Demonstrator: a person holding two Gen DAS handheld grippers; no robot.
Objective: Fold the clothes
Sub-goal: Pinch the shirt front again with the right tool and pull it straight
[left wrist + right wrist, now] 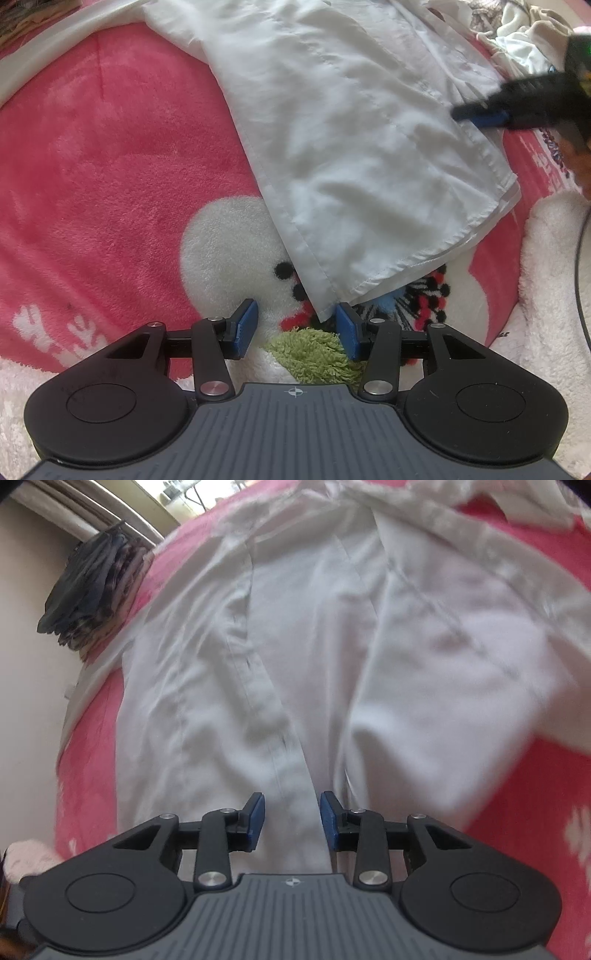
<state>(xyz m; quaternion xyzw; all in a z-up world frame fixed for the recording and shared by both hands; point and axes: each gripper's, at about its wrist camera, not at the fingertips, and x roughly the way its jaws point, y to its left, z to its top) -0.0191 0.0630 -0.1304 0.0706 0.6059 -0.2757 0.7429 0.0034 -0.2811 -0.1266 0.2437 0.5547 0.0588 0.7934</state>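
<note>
A white shirt (351,147) lies spread on the pink blanket, one side folded over. Its lower hem corner (325,310) comes down just inside the right pad of my left gripper (295,326), which stands open above the blanket with no cloth pinched. In the right wrist view the shirt (295,646) fills the middle, button placket running down toward my right gripper (292,818). That gripper is open over the cloth, its pads apart and not pressing on it. From the left wrist view the right gripper (480,114) shows blurred at the shirt's right edge.
A pink fleece blanket (110,147) with a snowman pattern (229,243) covers the surface, with a white fluffy border (546,277) at the right. Loose light clothes (517,33) are heaped at the far right. A dark folded pile (88,590) sits at the blanket's left edge.
</note>
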